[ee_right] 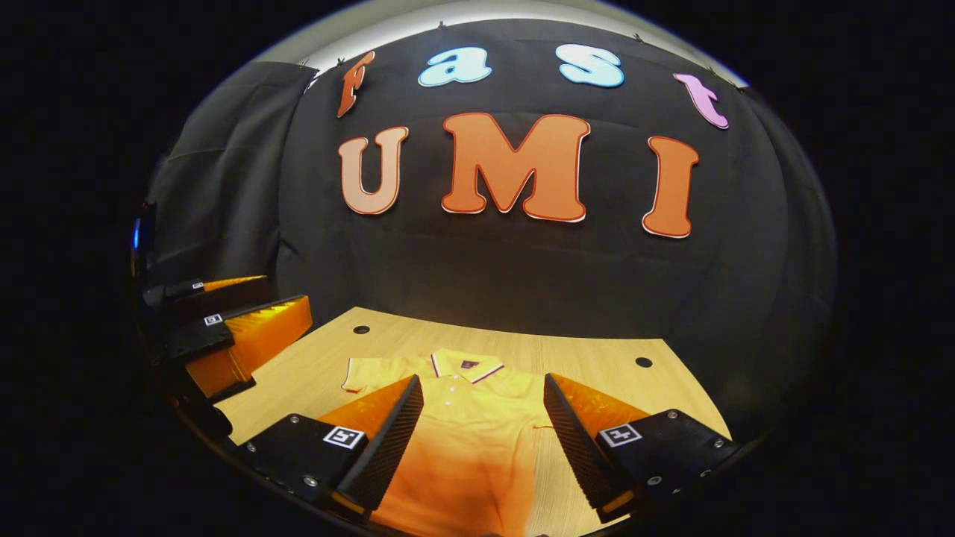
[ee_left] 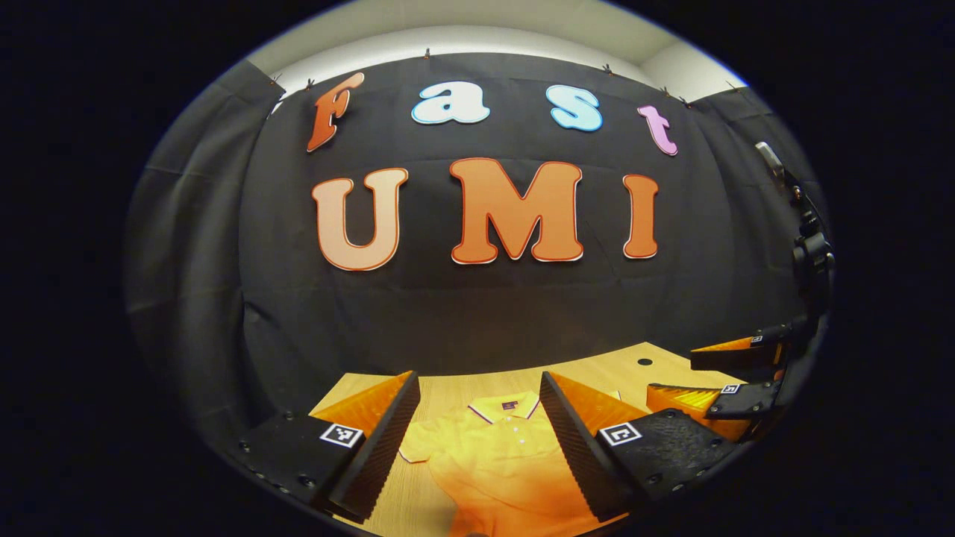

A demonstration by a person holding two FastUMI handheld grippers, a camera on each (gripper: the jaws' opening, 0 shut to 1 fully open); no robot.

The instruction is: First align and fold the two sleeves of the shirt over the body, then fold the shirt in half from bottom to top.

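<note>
A yellow-orange polo shirt [ee_left: 500, 462] [ee_right: 462, 440] lies face up on the wooden table [ee_right: 612, 358], its collar [ee_right: 466, 365] toward the booth wall. One short sleeve [ee_right: 365, 373] spreads out to the left. The shirt's right side is partly hidden behind a finger. My left gripper [ee_left: 479, 377] hovers open above the shirt's chest with nothing between its fingers. It also appears off the table's left edge in the right gripper view [ee_right: 289, 292]. My right gripper [ee_right: 483, 380] is open over the shirt as well, holding nothing, and stands at the right in the left gripper view [ee_left: 671, 375].
The tabletop [ee_left: 448, 403] has small dark round holes [ee_right: 644, 362] [ee_right: 361, 329] [ee_left: 644, 362] near its far corners. Black cloth closes the booth behind and beside the table. Bare wood shows on both sides of the shirt.
</note>
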